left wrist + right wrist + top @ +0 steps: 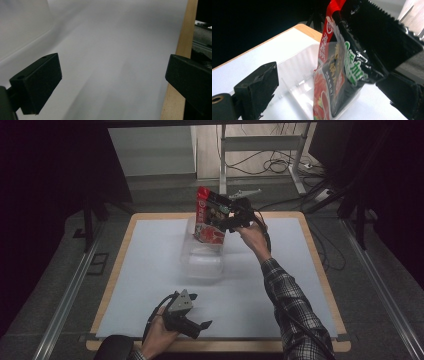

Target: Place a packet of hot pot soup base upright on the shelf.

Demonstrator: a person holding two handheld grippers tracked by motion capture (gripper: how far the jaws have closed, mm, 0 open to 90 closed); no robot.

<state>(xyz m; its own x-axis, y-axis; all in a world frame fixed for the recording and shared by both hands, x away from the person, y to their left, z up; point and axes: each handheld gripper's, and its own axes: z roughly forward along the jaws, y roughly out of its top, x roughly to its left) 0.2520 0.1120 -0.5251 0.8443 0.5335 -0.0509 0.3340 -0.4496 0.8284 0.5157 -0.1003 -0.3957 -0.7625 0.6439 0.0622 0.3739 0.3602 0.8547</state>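
Note:
A red and black snack packet (210, 215) stands upright at the far end of a clear plastic container (202, 262) on the white table sheet. My right gripper (231, 217) is at the packet's upper right side. In the right gripper view the packet (334, 82) rises out of the container (294, 75) between the jaws of the right gripper (327, 97), which stand wide apart, open; the packet leans near the right-hand jaw. My left gripper (200, 310) rests low by the table's front edge, open and holding nothing. The left gripper (112, 82) looks over bare white sheet.
The wooden table rim (320, 265) frames the white sheet (150, 270); the same rim (180, 62) runs close by the left gripper's right-hand jaw. Metal rails (380, 290) flank the table. A desk frame and cables (265, 165) lie on the floor behind.

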